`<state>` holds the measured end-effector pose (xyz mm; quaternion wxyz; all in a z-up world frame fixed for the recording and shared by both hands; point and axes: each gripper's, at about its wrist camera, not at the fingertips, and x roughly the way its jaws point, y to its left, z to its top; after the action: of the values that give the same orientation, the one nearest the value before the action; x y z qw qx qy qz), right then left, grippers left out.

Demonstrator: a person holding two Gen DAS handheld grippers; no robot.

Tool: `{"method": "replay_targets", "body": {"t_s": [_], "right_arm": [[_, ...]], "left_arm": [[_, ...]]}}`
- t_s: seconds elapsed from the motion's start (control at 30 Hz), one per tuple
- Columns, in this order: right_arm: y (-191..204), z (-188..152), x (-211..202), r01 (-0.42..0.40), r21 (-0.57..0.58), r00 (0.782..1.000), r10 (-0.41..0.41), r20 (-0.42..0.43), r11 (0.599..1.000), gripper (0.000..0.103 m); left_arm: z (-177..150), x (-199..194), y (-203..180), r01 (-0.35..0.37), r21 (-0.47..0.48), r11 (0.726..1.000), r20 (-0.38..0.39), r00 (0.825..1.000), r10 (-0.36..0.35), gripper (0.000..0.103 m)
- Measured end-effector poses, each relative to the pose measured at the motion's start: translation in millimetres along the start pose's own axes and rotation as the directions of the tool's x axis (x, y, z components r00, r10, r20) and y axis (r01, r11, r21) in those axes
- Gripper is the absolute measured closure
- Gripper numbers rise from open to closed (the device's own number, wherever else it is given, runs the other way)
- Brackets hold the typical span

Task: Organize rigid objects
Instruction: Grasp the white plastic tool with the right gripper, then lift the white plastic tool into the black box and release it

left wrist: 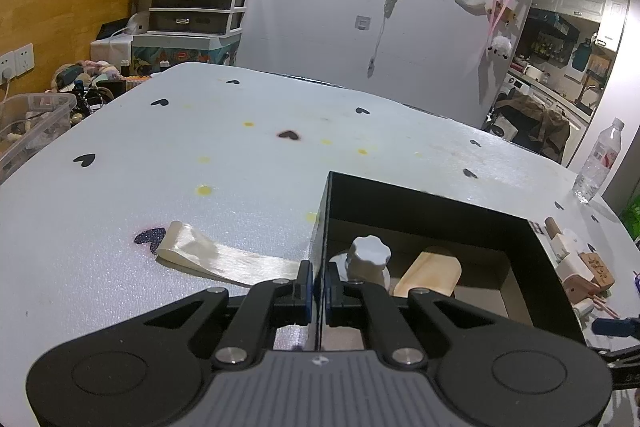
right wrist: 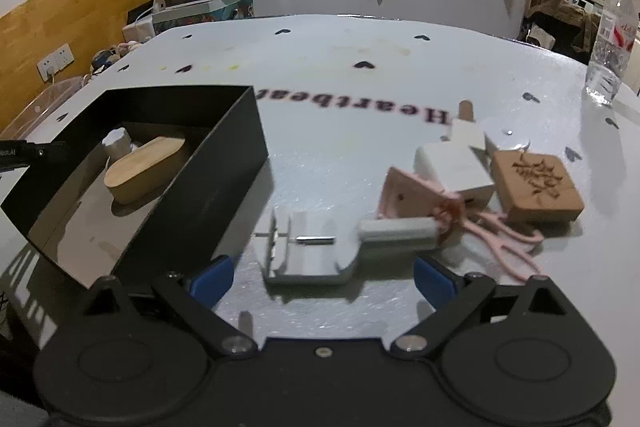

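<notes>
- Left wrist view: left gripper (left wrist: 318, 291) is closed down narrow on the near-left wall of the black box (left wrist: 420, 199), one finger outside and one inside, so it appears to be steadying the box.
- Inside the box: a white knob-topped piece (left wrist: 369, 254) and a wooden oval block (left wrist: 429, 273), side by side on the floor of the box.
- A cream ribbon strip (left wrist: 208, 259) lies on the white table (left wrist: 240, 155) just left of the box (not a rigid item; probably ignorable).
- Right wrist view: right gripper (right wrist: 324, 277) is spread wide and empty, low over the table, with a grey bracket-like part (right wrist: 308, 253) lying between its blue pads (right wrist: 212, 277).
- Beyond it, a touching cluster: white charger block (right wrist: 454, 169), engraved wooden square (right wrist: 538, 187), pink tile with cord (right wrist: 404, 197), white bar (right wrist: 396, 231).
- Progress estimate: two items boxed, roughly five or more left out; early-to-middle stage.
- Likely next pick: the grey part, then transfer to the box on the left.
</notes>
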<state>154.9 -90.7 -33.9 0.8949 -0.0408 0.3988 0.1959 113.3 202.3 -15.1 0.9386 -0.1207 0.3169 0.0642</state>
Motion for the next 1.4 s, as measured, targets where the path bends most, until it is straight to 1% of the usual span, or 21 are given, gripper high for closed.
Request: {"method": "replay_targets", "body": {"t_s": [0.03,0.1,0.17,0.23,0.3,0.57,0.77,0.83,1.0,1.03,1.07,1.13,1.23,1.33,1.4], "right_arm": [[1,0,2,-0.002,0.012,1.000,0.002,0.003,1.000,0.007],[2,0,6,-0.005,0.029,1.000,0.005,0.004,1.000,0.016],[3,-1,9,-0.006,0.039,1.000,0.006,-0.001,0.999,0.034],[4,-1,10,0.004,0.040,1.000,-0.004,0.006,0.999,0.037],[4,-2,8,-0.008,0.032,1.000,0.008,0.006,0.999,0.041],[-7,-9,-8,-0.011,0.006,1.000,0.011,0.014,1.000,0.042],[-8,-4,-26,-0.051,-0.005,0.996,0.052,0.070,0.999,0.043],[-7,-4,-24,-0.056,-0.015,0.997,0.057,0.056,0.998,0.043],[-4,-12,-9,-0.028,-0.033,0.999,0.027,-0.034,0.999,0.043],[-3,-13,-9,-0.022,-0.037,0.999,0.021,-0.036,0.999,0.041],[-2,-13,-9,-0.017,-0.039,0.999,0.016,-0.033,0.999,0.034],[-1,-12,-8,-0.011,-0.031,1.000,0.010,-0.023,0.999,0.022],[1,-8,-2,0.006,-0.009,0.999,-0.006,-0.032,1.000,0.021],[5,-6,7,0.066,0.011,0.996,-0.065,-0.054,0.998,0.021],[4,-4,9,0.086,0.027,0.995,-0.084,-0.051,0.996,0.022]], "left_arm": [[0,0,0,0.002,-0.001,1.000,0.000,1.000,-0.002,0.098],[-1,0,1,0.005,-0.003,1.000,0.001,1.000,-0.005,0.098],[-1,1,1,0.006,-0.004,1.000,0.001,1.000,-0.006,0.097],[-1,1,1,0.007,-0.005,1.000,0.001,1.000,-0.007,0.097],[-1,1,1,0.006,-0.004,1.000,0.001,1.000,-0.006,0.097],[-1,1,1,0.005,-0.004,1.000,0.001,1.000,-0.005,0.097],[-1,1,2,0.006,-0.005,1.000,0.001,1.000,-0.006,0.097],[-1,1,2,0.006,-0.004,1.000,0.001,1.000,-0.006,0.097],[-1,1,2,0.006,-0.004,1.000,0.001,1.000,-0.006,0.097],[-1,1,2,0.006,-0.005,1.000,0.001,1.000,-0.006,0.097],[-1,1,2,0.006,-0.004,1.000,0.001,1.000,-0.006,0.097],[-1,1,2,0.007,-0.005,1.000,0.001,1.000,-0.007,0.097],[-1,1,2,0.008,-0.007,1.000,0.001,1.000,-0.008,0.097],[-1,1,3,0.008,-0.008,1.000,0.001,1.000,-0.008,0.097],[-1,1,2,0.008,-0.008,1.000,0.001,1.000,-0.008,0.097]]}}
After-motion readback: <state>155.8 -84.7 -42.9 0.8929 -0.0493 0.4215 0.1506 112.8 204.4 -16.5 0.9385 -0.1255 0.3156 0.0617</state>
